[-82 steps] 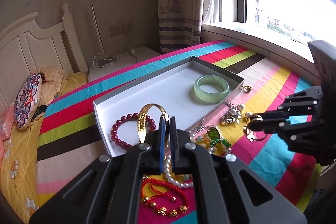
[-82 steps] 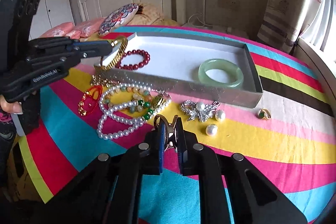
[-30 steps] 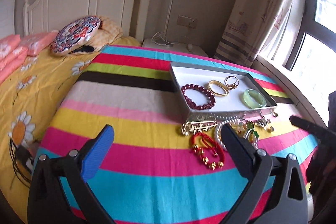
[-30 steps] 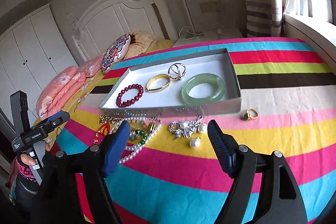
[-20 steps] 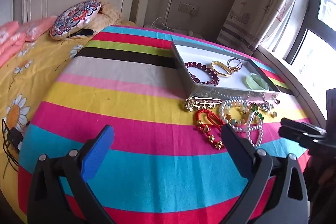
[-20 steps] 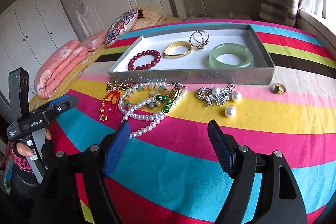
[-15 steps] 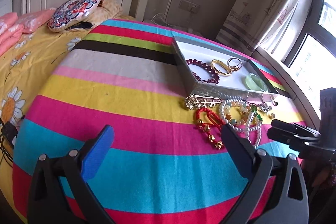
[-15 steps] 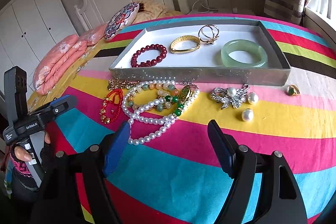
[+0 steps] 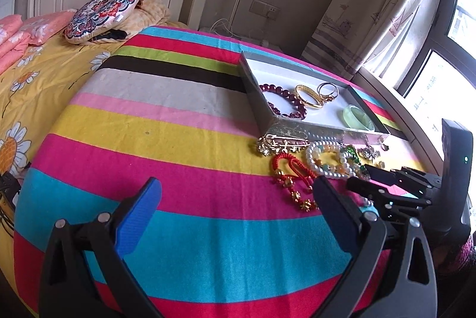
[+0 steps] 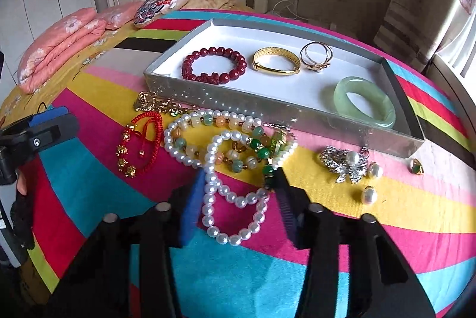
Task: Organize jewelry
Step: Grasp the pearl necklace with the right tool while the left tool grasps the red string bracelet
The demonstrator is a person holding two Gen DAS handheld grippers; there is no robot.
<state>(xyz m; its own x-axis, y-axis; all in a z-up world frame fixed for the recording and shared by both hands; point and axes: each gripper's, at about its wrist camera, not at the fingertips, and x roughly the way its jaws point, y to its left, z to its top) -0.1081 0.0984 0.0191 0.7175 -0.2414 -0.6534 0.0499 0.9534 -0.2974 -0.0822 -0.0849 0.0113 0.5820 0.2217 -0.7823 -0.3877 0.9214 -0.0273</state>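
A grey tray [image 10: 267, 106] [image 9: 253, 85] with a white floor holds a dark red bead bracelet [image 10: 214, 65], a gold bangle [image 10: 276, 62], gold rings [image 10: 316, 56] and a green jade bangle [image 10: 364, 102]. In front of it lie a white pearl necklace [image 10: 214, 166], a coloured bead bracelet [image 10: 238, 145], a red cord bracelet [image 10: 139, 143] and a gold pin [image 10: 157, 105]. My right gripper [image 10: 236, 193] is open, its jaws on either side of the pearl necklace's lower loop. My left gripper [image 9: 235, 205] is open and empty over the striped cloth, left of the pile.
A silver brooch [image 10: 345, 163], two loose pearls [image 10: 369, 194] and a green-stone ring [image 10: 416, 167] lie right of the pile. The striped cloth [image 9: 163, 139] covers a round table. A bed with pillows [image 9: 101, 15] stands behind; a window [image 9: 440, 79] is at the right.
Both grippers let go of their pieces in the tray, opened and pulled back. The right gripper has since come down close over the pearl necklace.
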